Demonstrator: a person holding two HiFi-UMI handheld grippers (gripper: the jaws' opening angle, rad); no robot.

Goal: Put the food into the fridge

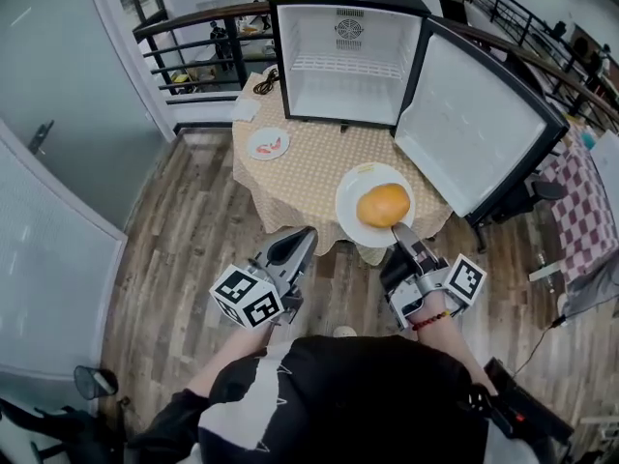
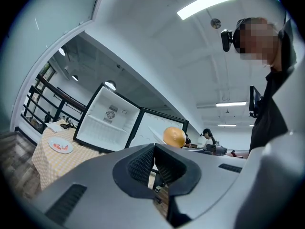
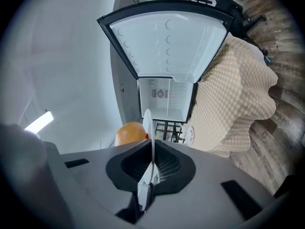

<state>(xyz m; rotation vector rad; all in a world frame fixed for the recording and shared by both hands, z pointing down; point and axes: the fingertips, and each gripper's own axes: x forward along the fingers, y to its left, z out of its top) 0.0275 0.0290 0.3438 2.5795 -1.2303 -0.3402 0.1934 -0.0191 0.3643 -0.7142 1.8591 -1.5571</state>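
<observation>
The right claw point(image 1: 398, 228) is pinching the near rim of a white plate point(image 1: 348, 196). In the right gripper view that rim point(image 3: 148, 123) runs edge-on between the two pads, which press on it from both sides. A round golden bun point(image 1: 383, 204) sits in the middle of the plate.

In the head view the plate hangs over the worktop point(image 1: 309, 172) at its 5 o'clock edge. I cannot tell whether it touches the yellow checked cloth.

The left claw point(image 1: 308, 232) is at 9 o'clock of the right one, level with it and pointing the same way. The left gripper view shows its pads pressed together at the tips with nothing between them point(image 2: 154, 147). The bun point(image 2: 174, 136) shows just past them.

The fridge point(image 1: 348, 90) stands at the worktop's 12 o'clock, white inside, with one wire shelf point(image 1: 346, 66) across it. Its door point(image 1: 474, 124) is swung wide open towards 3 o'clock.

A small plate point(image 1: 255, 141) with pink and red pieces on it lies at the worktop's 9 o'clock side, well apart from the bun. The bun is outside the fridge, at 6 o'clock of its open front.
</observation>
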